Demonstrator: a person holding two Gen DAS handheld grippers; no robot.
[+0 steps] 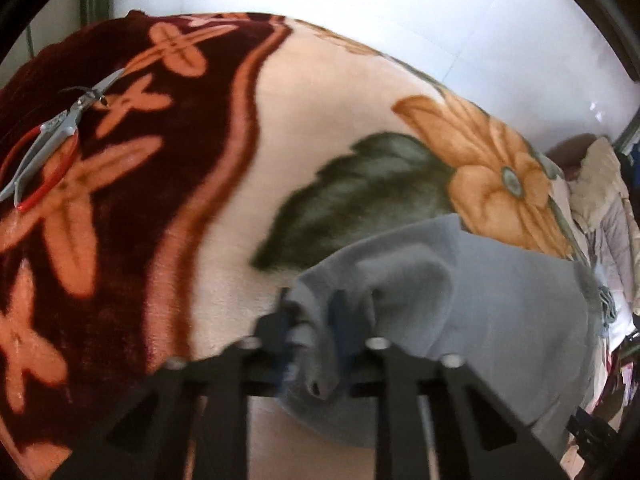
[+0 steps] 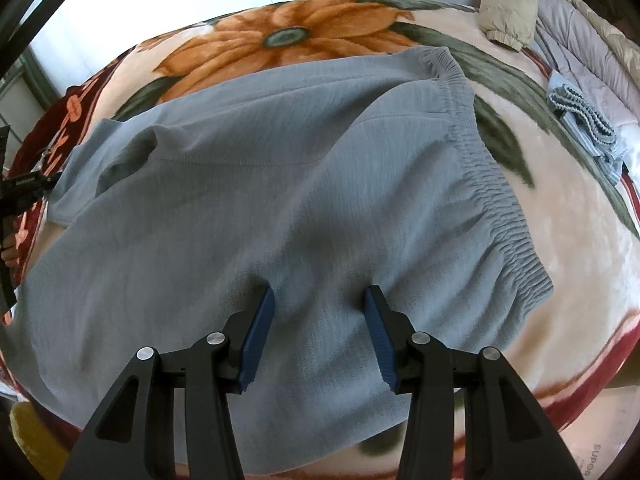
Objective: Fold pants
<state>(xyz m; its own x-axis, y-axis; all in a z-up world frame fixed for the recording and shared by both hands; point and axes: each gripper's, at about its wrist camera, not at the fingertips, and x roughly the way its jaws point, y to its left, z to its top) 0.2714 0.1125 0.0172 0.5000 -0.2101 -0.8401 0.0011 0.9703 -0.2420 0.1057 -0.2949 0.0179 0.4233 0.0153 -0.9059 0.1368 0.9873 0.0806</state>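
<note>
My left gripper (image 1: 310, 320) pinches the grey pants' (image 2: 260, 208) leg end; they lie left-right on the bed, waistband right. My right gripper (image 2: 320, 320) stands open, tips on them.

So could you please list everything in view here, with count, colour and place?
pants: one, grey, spread flat on the blanket, elastic waistband to the right in the right wrist view
blanket: one, cream with orange flowers, green leaves and a dark red border, covering the bed
pliers: one, grey metal with red handles, on the blanket's dark red border
jacket: one, beige, at the far right edge of the bed
small cloth: one, light blue, beside the jacket
left gripper: black, shut on a fold at the pants' leg end
right gripper: black with blue pads, open, over the pants near the waistband
</note>
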